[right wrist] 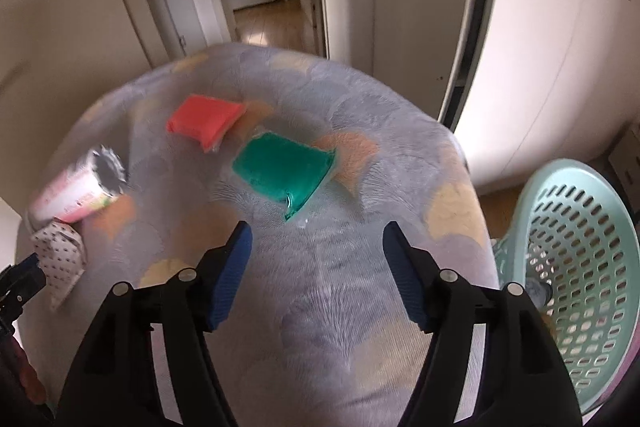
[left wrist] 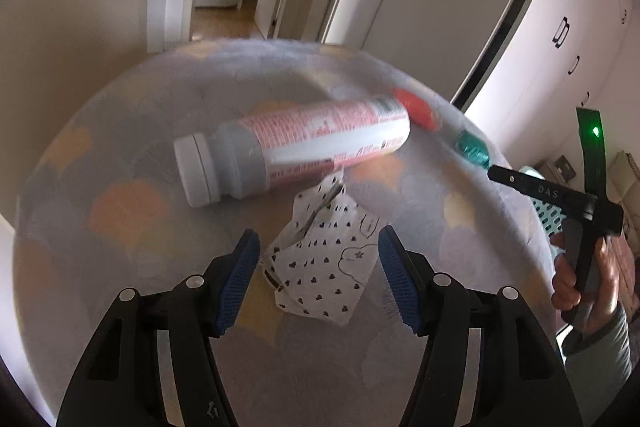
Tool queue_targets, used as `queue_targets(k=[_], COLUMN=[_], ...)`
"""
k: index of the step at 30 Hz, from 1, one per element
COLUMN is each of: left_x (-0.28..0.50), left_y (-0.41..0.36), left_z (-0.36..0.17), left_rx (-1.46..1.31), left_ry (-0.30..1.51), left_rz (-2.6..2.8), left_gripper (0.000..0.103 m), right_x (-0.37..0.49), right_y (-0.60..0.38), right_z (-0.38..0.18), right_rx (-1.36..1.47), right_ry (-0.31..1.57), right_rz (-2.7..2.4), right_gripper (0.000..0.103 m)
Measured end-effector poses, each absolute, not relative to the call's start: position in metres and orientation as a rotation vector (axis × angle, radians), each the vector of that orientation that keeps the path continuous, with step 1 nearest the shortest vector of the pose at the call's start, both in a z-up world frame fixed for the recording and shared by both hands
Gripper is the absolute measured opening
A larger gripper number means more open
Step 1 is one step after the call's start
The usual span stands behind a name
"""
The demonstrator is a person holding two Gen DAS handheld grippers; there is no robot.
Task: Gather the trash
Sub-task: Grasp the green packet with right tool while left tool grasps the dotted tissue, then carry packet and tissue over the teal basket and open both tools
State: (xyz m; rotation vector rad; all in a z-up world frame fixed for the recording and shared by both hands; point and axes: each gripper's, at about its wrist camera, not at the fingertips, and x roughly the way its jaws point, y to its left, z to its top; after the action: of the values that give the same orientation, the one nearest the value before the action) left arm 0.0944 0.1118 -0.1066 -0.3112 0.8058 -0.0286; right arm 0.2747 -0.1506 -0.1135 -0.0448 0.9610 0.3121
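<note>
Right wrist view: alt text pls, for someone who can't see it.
The open right gripper points down at a green packet on a patterned bedspread, nothing between its blue pads. A red packet lies beyond it, a bottle and a crumpled wrapper at left, and a mint laundry basket stands off the bed at right.

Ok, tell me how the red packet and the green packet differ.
Colour: the red packet is coral red, the green packet teal green. Place: in the right wrist view the green packet lies nearer the open right gripper; the red packet sits further back, towards the bottle. Shape: the green packet has a corner sticking out towards the gripper; the red packet looks like a plain pillow. Both lie flat on the bedspread, apart, untouched.
</note>
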Motion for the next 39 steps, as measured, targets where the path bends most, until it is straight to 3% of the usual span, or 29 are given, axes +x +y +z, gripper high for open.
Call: queue_targets(k=[11, 20, 22, 25, 27, 39], left_x=[0.086, 0.084, 0.084, 0.084, 0.085, 0.085], left_y=[0.103, 0.087, 0.085, 0.082, 0.078, 0.037], left_z=[-0.12, -0.123, -0.122, -0.121, -0.121, -0.093], left_rx=[-0.26, -0.179, -0.176, -0.185, -0.182, -0.162], left_ry=[0.81, 0.823, 0.826, 0.834, 0.834, 0.764], left_rz=[-0.013, -0.014, -0.021, -0.041, -0.054, -0.162], left_gripper=[0.06, 0.038, 0.029, 0.02, 0.017, 0.012], right_x=[0.306, 0.326, 0.325, 0.32, 0.316, 0.269], right_y=[-0.133, -0.126, -0.125, -0.126, -0.129, -0.188], right_z=[-0.126, -0.123, -0.123, -0.121, -0.12, -0.091], right_rx=[-0.112, -0.123, -0.119, -0.116, -0.102, 0.046], right_ry=[0.968, 0.965, 0.961, 0.953, 0.955, 0.931], right_rz=[0.317, 0.344, 0.348, 0.364, 0.371, 0.348], right_gripper=[0.076, 0.078, 0.07, 0.046, 0.041, 0.039])
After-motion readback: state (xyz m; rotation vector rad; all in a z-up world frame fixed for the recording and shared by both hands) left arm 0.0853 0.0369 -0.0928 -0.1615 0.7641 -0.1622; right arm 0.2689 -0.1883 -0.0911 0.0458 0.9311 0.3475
